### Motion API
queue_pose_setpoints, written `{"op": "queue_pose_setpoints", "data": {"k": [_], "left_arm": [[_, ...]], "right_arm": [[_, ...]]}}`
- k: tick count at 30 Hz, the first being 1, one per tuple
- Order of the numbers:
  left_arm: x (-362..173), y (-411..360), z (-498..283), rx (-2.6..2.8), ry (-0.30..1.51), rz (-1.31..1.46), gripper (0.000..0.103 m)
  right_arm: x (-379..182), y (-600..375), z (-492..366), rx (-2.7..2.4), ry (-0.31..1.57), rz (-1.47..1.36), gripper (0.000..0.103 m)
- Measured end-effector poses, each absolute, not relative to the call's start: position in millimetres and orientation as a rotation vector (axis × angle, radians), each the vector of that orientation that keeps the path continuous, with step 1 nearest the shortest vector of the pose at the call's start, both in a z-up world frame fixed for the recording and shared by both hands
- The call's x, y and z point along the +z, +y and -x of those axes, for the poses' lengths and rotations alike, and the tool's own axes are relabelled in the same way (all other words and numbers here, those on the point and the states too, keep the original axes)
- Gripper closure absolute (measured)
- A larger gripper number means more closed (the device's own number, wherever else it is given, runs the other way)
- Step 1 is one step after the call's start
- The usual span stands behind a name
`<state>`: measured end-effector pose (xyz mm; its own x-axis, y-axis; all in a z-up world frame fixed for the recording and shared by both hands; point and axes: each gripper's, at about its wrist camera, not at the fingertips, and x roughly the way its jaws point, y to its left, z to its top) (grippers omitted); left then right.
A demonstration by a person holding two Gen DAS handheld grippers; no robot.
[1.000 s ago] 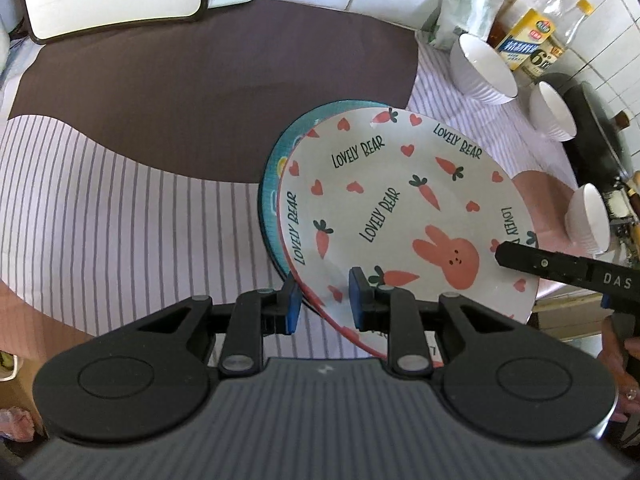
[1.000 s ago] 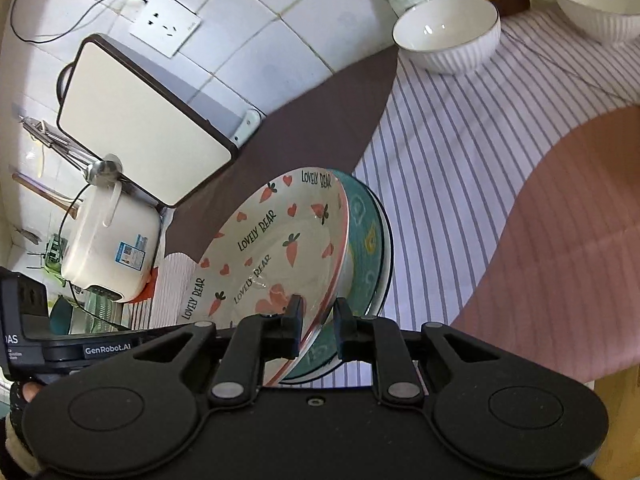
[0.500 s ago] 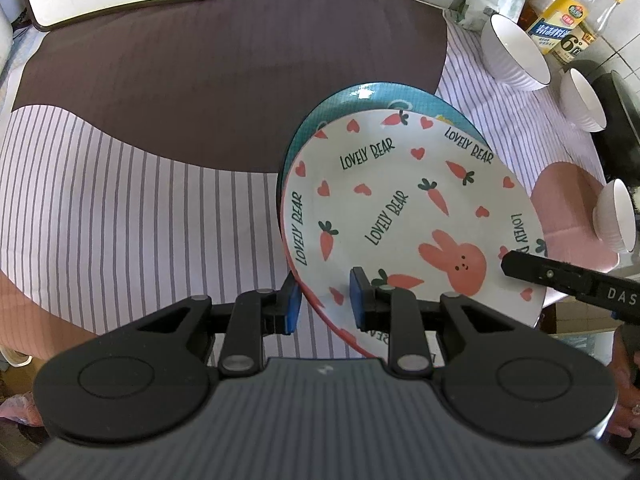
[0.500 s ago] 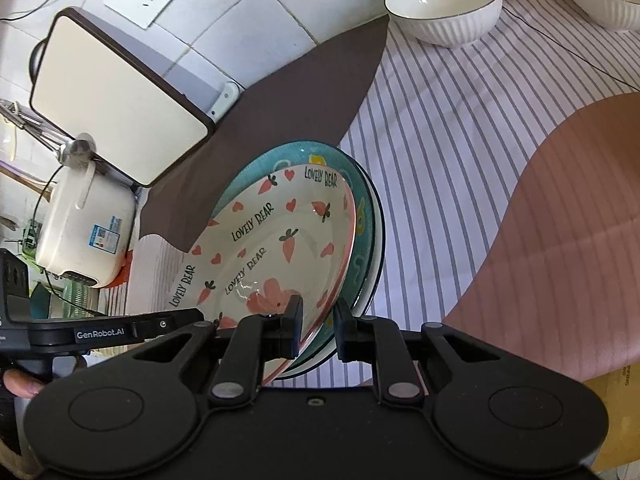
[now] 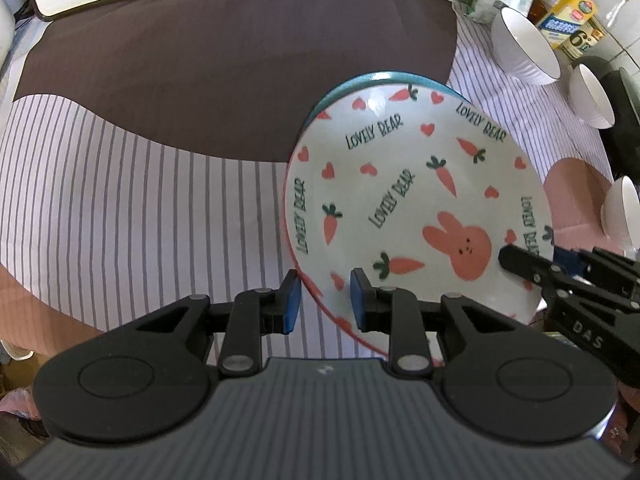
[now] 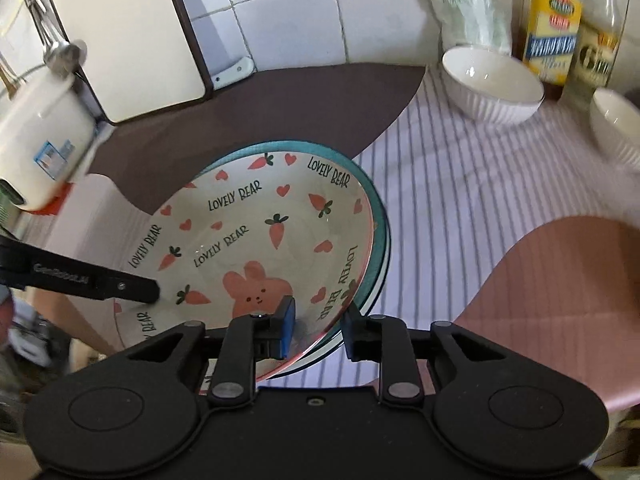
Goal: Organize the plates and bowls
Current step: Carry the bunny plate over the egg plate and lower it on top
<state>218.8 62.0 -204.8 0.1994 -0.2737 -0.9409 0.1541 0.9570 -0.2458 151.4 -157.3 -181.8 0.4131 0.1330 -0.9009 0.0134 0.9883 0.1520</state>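
From my left wrist camera I see the left gripper [image 5: 325, 300] with its blue pads set either side of the near rim of the bunny plate [image 5: 416, 208] — white, printed with carrots, hearts and "LOVELY BEAR". There is a sliver of space at each pad, so I cannot tell whether they actually press the rim. The plate sits on top of a teal plate [image 5: 372, 77], of which only a thin arc shows at the far edge. Both are over the striped tablecloth [image 5: 140, 200]. The right gripper [image 5: 560, 270] comes in from the right at the plate's far rim. Three white bowls stand well apart along the right side: a large bowl [image 5: 524, 46], a middle bowl [image 5: 592, 94] and a small bowl [image 5: 622, 210] (bottles behind them).

From my right wrist camera, the right gripper [image 6: 320, 322] straddles the rims of both plates — the bunny plate [image 6: 260, 240] and the teal plate [image 6: 376, 216] under it. Its jaws have just been opening; the pads now stand clear of the rims with gaps showing. The left gripper's finger [image 6: 92, 282] reaches over the opposite rim. A rice cooker [image 6: 40, 136] and a leaning board [image 6: 128, 36] stand at the tiled wall.
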Motion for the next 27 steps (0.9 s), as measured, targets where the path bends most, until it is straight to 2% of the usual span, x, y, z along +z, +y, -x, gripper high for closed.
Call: {"op": "queue_pose_setpoints", "data": {"k": [8, 16, 20, 22, 27], "left_arm": [[-202, 54, -209, -0.282, 1.329, 0.053, 0.079], [-170, 43, -193, -0.249, 1.314, 0.038, 0.08], [-144, 30, -180, -0.261, 1.297, 0.039, 0.07], [-132, 19, -173, -0.268, 1.298, 0.005, 0.059], [-107, -11, -158, -0.268, 1.287, -0.049, 0.049]], "right_arm": [[-182, -152, -142, 0.037, 1.144, -0.091, 0.072], [-145, -169, -112, 0.071, 1.043, -0.092, 0.069], [-117, -194, -96, 0.063, 0.989, -0.105, 0.065], [-101, -210, -87, 0.067, 0.959, -0.115, 0.063], [-63, -243, -70, 0.107, 0.9, -0.126, 0.06]]}}
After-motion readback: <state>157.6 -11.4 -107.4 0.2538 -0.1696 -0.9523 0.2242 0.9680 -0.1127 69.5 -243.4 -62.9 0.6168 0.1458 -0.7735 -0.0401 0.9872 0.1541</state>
